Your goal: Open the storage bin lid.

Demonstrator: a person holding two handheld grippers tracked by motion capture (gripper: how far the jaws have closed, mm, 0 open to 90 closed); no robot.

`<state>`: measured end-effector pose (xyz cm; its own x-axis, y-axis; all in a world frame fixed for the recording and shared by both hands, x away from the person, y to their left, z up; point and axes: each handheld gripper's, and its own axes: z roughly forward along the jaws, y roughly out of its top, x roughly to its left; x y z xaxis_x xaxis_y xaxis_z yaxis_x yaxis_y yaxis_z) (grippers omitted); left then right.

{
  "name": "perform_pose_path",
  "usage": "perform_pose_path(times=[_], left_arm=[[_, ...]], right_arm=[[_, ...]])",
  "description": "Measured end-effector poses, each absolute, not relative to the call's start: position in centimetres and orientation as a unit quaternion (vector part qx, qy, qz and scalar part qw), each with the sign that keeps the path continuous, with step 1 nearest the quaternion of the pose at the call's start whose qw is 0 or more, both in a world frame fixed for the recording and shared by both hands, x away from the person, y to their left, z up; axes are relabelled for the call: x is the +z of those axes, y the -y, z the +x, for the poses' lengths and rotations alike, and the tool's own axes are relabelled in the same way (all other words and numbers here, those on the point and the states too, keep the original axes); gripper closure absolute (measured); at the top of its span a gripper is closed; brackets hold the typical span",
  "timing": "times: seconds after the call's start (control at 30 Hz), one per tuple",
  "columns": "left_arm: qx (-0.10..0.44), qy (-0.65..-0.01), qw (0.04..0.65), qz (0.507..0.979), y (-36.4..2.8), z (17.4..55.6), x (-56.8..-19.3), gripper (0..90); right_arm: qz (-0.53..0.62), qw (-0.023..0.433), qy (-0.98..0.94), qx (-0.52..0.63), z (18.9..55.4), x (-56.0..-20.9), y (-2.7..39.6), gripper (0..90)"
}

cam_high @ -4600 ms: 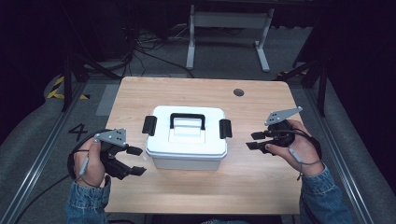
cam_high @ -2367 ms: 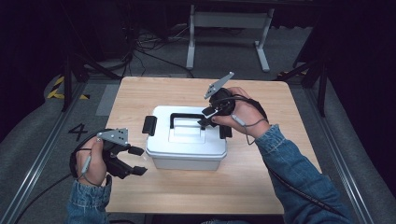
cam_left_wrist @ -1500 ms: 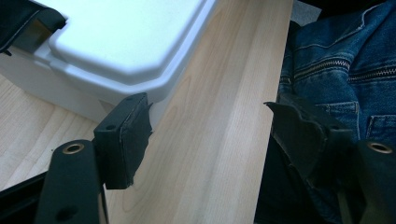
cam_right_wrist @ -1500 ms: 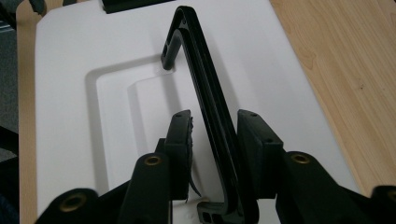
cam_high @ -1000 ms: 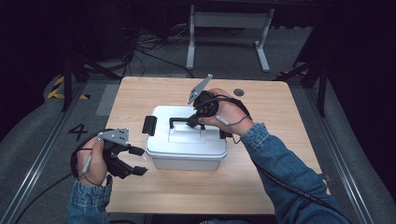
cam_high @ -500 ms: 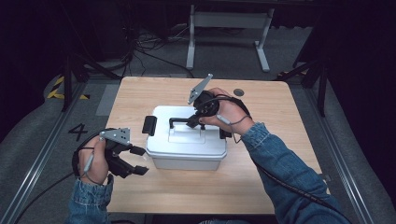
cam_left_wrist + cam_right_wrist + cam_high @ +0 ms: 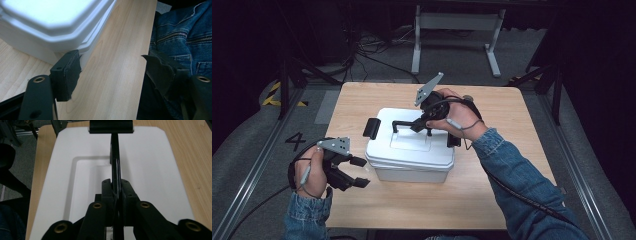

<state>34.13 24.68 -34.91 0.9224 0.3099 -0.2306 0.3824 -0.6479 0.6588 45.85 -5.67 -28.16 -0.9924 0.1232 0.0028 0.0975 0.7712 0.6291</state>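
Box (image 7: 409, 150) sits mid-table (image 7: 512, 130), white, long axis running left to right, black handle (image 7: 404, 123) stood upright along that line. Right gripper (image 7: 424, 122) has its jaws clamped on the handle's right end. Left gripper (image 7: 357, 172) hovers off the box's near-left corner, jaws spread wide, holding nothing

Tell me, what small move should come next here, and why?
Probably a gentle lift. The right gripper is shut on the black handle of the white box, and the handle stands upright. The left gripper is open beside the box.
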Motion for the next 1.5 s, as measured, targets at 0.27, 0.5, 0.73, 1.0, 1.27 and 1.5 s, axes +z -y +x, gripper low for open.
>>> perform_pose_path(times=[0.27, 0.5, 0.73, 1.0, 1.27, 1.5], left_arm=[[-0.047, -0.192, 0.375, 0.906, -24.8, 34.0, -34.8, 28.8], [-0.045, -0.192, 0.373, 0.907, -25.0, 34.1, -34.8, 28.8], [-0.046, -0.198, 0.374, 0.905, -25.2, 34.0, -34.8, 28.8], [-0.045, -0.199, 0.374, 0.905, -25.3, 34.0, -34.8, 28.8], [-0.047, -0.200, 0.374, 0.905, -25.2, 34.1, -34.9, 28.8], [-0.046, -0.200, 0.374, 0.905, -25.3, 34.1, -34.8, 28.8]], right_arm=[[0.061, 0.029, -0.937, 0.343, 45.9, -26.8, 6.4, 84.2], [0.070, 0.039, -0.933, 0.352, 46.1, -25.9, 7.9, 84.2], [0.086, 0.049, -0.927, 0.363, 46.3, -24.9, 10.1, 84.3], [0.106, 0.061, -0.921, 0.370, 46.4, -24.5, 13.0, 84.3], [0.133, 0.075, -0.915, 0.373, 46.6, -24.4, 16.5, 84.3], [0.152, 0.085, -0.910, 0.376, 46.7, -24.2, 18.9, 84.4]])
